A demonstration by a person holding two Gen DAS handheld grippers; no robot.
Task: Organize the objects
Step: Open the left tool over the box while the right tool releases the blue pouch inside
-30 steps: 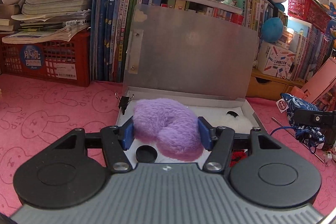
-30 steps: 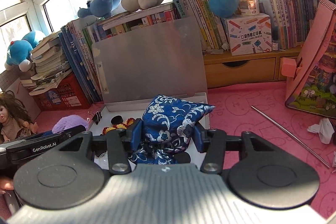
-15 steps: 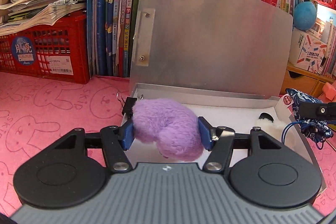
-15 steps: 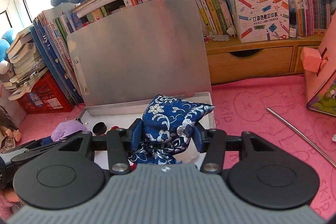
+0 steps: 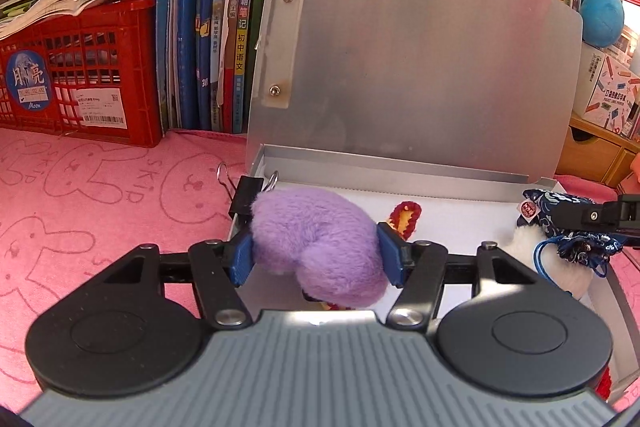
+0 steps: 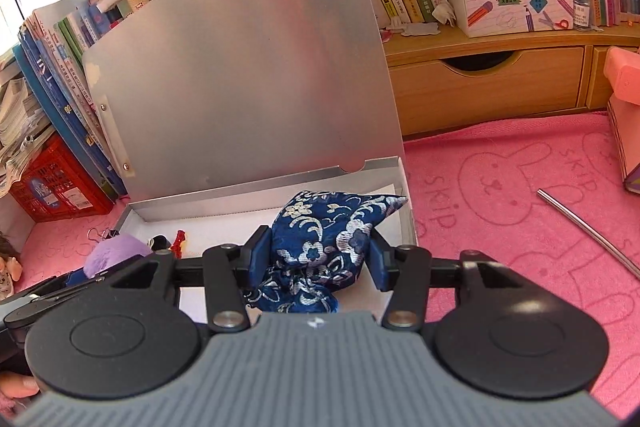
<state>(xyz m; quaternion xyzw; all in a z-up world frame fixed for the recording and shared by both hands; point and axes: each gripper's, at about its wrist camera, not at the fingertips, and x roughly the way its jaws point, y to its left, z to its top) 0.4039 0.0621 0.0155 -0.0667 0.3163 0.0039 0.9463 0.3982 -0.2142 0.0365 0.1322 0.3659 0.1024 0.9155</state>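
My left gripper (image 5: 316,251) is shut on a purple fluffy plush (image 5: 316,247) and holds it over the left part of an open metal box (image 5: 400,163). My right gripper (image 6: 316,255) is shut on a blue floral pouch (image 6: 324,239) over the right part of the same box (image 6: 256,183). The pouch (image 5: 568,223) and the right gripper show at the right edge of the left wrist view. The purple plush (image 6: 112,255) shows at the left in the right wrist view. The box lid (image 5: 420,67) stands upright behind.
A black binder clip (image 5: 246,199) grips the box's left wall. A red-and-yellow trinket (image 5: 406,217), a white fluffy item (image 5: 560,267) and small dark pieces (image 6: 160,243) lie in the box. Books (image 5: 208,19) and a red crate (image 5: 80,79) stand behind. A metal rod (image 6: 588,231) lies right.
Both grippers have moved forward and lower towards the box, still holding the plush and the pouch. The box and its lid loom larger in both views.
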